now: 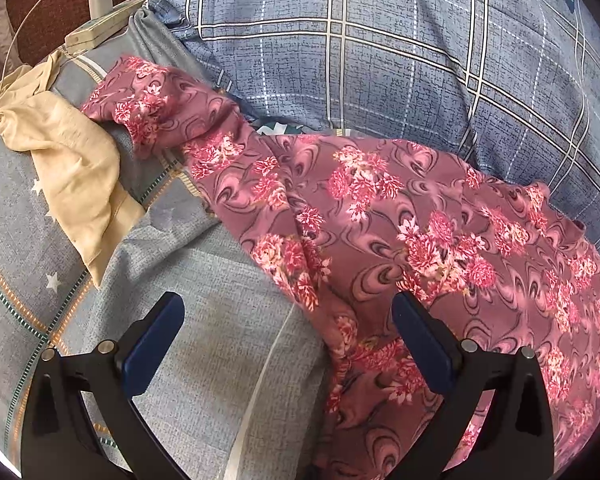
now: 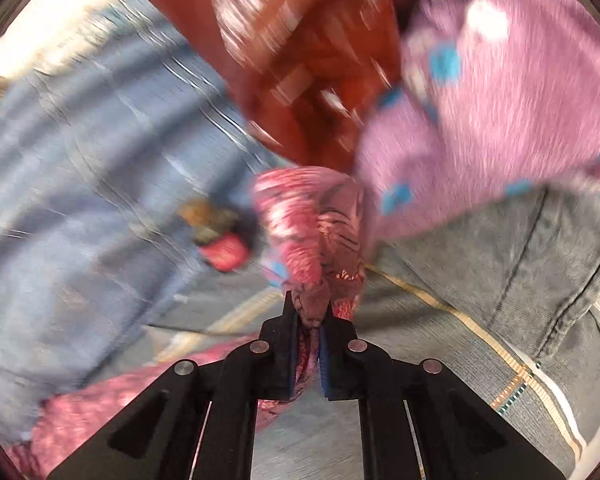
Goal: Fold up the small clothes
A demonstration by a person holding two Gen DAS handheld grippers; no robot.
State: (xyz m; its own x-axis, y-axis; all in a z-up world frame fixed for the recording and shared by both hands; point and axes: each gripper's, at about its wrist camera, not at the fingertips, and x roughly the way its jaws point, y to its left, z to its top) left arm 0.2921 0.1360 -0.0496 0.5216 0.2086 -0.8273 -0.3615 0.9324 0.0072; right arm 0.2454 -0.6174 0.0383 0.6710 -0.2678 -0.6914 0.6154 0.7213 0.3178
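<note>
Left wrist view: the left gripper (image 1: 288, 340) hangs with its jaws spread wide and nothing between them, poised over the bedsheet (image 1: 220, 320). The floral garment (image 1: 380, 220) lies stretched from about ten o'clock, where a narrow leg or sleeve ends, down to four o'clock, where the broad part spreads; its near edge passes just under the gripper's right finger. Waiting open beside that edge likely readies it to take a second corner for the fold. At nine o'clock a cream garment (image 1: 72, 172) lies crumpled, apart from the floral one. A white power strip (image 1: 100, 28) with a charger plugged in sits at eleven o'clock. A checked blue pillow (image 1: 380, 60) fills twelve to two o'clock.

Right wrist view: heavily blurred. The right gripper (image 2: 310, 320) is clamped on a bunched fold of the floral garment, which rises toward twelve o'clock from the pinch; a tight hold on gathered cloth keeps it from slipping while lifted. A pink garment (image 2: 480, 120) with blue spots lies at two o'clock, denim (image 2: 520, 248) at three o'clock, rust-coloured cloth (image 2: 300, 60) at twelve.
</note>
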